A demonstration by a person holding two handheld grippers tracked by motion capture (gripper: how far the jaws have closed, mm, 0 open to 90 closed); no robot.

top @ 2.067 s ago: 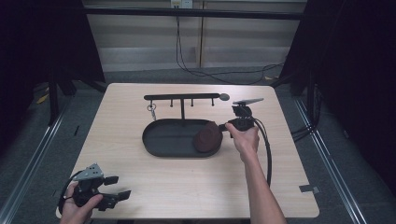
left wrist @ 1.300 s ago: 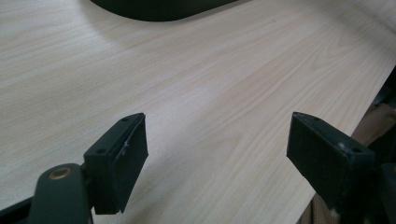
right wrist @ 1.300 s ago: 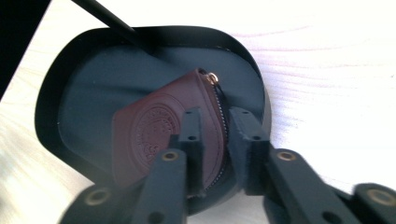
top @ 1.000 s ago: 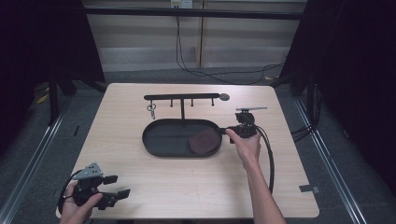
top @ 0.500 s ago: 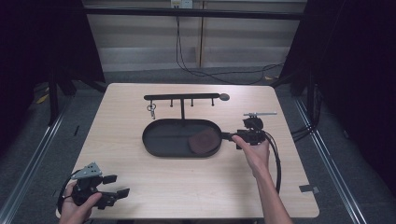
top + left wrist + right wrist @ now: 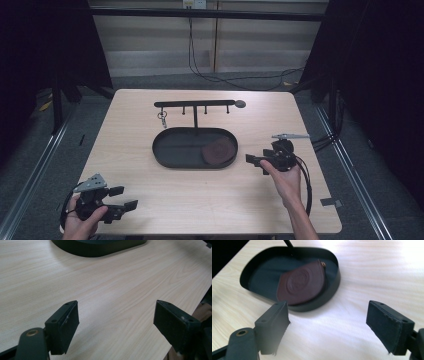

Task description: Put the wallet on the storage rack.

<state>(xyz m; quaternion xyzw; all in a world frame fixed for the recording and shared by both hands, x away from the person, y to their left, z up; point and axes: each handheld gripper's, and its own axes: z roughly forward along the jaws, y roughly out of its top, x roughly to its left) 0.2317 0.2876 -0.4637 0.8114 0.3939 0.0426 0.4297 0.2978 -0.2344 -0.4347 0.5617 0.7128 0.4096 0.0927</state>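
Item: brown leather coin pouch, lying flat in the right end of the black oval tray, its edge against the tray wall.

Right hand-held gripper: my jaws have just been opening and now stand wide with nothing between them, just right of the tray.

Left hand-held gripper: jaws wide, empty, idle at the near left corner of the surface.

Risks, as I judge them: a low jaw could clip the tray rim and shove tray and pouch; the trailing cable might drag across the surface; the key rack behind the tray could be knocked, unseating the keys.
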